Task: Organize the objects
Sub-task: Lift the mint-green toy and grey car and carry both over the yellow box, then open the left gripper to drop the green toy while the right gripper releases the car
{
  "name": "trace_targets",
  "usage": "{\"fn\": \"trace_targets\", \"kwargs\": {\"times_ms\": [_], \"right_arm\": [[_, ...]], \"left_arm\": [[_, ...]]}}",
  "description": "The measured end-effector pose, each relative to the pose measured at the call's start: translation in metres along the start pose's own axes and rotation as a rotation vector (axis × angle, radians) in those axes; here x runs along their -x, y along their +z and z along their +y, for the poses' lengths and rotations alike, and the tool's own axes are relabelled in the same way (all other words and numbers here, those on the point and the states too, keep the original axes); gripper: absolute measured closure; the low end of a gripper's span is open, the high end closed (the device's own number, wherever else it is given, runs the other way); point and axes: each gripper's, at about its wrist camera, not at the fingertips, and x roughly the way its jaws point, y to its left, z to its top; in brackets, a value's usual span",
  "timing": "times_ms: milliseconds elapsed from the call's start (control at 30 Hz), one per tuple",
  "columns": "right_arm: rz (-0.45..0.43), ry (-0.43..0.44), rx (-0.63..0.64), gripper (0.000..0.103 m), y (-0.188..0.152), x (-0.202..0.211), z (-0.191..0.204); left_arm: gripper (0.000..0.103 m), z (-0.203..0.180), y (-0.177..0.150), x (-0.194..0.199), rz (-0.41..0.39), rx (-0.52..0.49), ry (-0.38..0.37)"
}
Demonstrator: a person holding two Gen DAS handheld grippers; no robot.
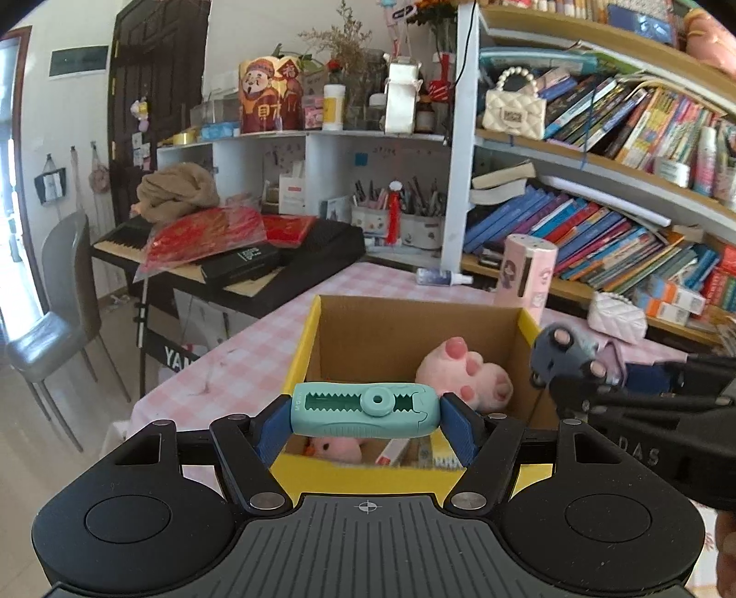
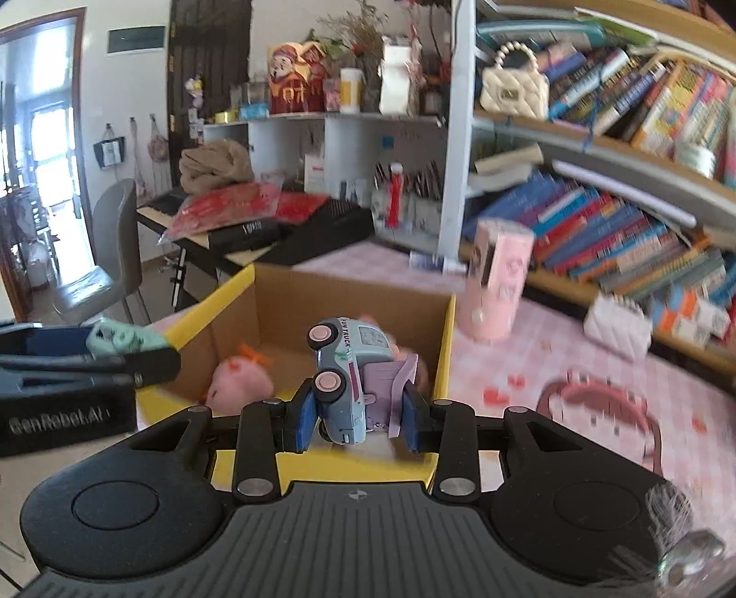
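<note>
Left fingers [image 1: 453, 425] clamped on teal eraser [image 1: 363, 409]; right fingers [image 2: 303, 421] on toy truck [image 2: 349, 372], lettering legible only there.

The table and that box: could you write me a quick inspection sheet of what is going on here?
Surface: table with pink checked cloth, cartoon print on its right part.
Job's things: yellow-edged cardboard box holds a pink plush paw and a pink plush toy.
Clutter: pink canister, small spray bottle, white quilted purse.
Grippers: left gripper shut on a teal eraser; right gripper shut on a blue toy truck; both over the box.
Cables: a black cord hangs by the shelf post.
Surroundings: crowded bookshelf, keyboard piano, grey chair.
</note>
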Motion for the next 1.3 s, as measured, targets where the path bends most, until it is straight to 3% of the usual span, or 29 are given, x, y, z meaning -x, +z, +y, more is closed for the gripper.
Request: {"fn": "trace_targets", "kwargs": {"times_ms": [300, 600, 1300], "right_arm": [[0.057, 0.076, 0.074, 0.069, 0.009, -0.057, -0.02], [0.118, 0.136, 0.168, 0.069, 0.002, -0.092, -0.022], [0.207, 0.194, 0.314, 0.069, -0.001, -0.129, -0.012]], "left_arm": [[0.035, -0.017, 0.003, -0.053, 0.091, -0.024, 0.092], [0.034, -0.025, -0.004, -0.076, 0.172, -0.033, 0.154], [0.034, -0.03, -0.009, -0.094, 0.211, -0.071, 0.213]]}}
